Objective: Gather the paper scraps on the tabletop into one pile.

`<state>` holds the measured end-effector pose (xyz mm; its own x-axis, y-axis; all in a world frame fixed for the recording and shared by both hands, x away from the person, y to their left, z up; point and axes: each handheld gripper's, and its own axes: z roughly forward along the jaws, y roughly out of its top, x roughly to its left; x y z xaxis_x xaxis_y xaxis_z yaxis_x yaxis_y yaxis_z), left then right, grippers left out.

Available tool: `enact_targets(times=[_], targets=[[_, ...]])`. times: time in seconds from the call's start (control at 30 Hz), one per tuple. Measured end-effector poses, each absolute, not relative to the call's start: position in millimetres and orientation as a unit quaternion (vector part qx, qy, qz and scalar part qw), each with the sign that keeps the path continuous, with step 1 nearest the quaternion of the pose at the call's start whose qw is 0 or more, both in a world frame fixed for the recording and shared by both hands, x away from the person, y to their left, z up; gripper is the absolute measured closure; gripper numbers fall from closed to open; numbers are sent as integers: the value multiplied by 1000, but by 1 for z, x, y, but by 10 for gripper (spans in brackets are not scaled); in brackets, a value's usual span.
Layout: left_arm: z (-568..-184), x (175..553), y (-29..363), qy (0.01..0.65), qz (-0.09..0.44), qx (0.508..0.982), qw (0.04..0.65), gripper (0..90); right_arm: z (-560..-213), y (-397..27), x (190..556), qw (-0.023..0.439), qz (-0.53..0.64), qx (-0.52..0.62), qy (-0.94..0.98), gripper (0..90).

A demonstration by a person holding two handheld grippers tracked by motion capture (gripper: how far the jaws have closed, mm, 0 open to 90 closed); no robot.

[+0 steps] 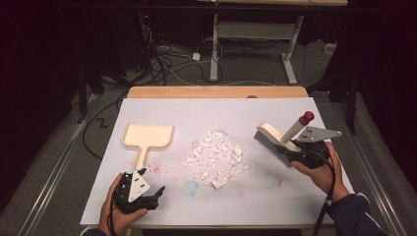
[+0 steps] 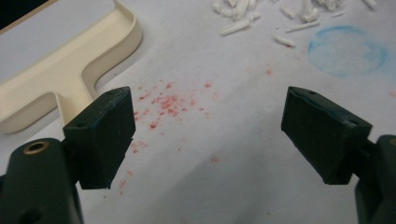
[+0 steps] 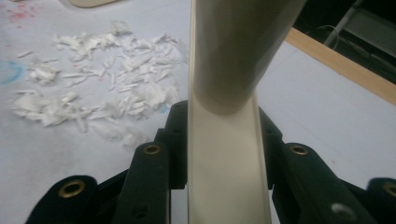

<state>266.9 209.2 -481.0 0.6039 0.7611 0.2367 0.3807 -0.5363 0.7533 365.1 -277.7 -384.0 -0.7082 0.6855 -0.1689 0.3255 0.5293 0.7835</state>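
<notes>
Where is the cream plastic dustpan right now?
In the high view the cream plastic dustpan lies flat on the left of the white table sheet, left of the white paper scraps, its handle pointing toward the open left gripper.

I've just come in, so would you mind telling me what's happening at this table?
A person is set to sweep up a pile of white scraps in the middle of the white table. The right gripper is shut on a cream brush with a red-tipped handle, held above the table to the right of the pile. The left gripper is open and empty, just short of the cream dustpan lying on the table's left side.
</notes>
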Motion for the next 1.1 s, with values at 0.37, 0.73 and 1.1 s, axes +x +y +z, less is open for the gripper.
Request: enact_targets(times=[0.37, 0.73, 1.1], targets=[[-482, 270, 209, 340, 276, 833, 337, 170, -409, -246, 415, 271, 321, 305, 855, 677], [-482, 270, 206, 325, 277, 841, 331, 170, -425, -202, 457, 306, 284, 296, 859, 678], [-483, 272, 207, 322, 275, 844, 329, 170, -437, -161, 475, 306, 291, 267, 866, 678]])
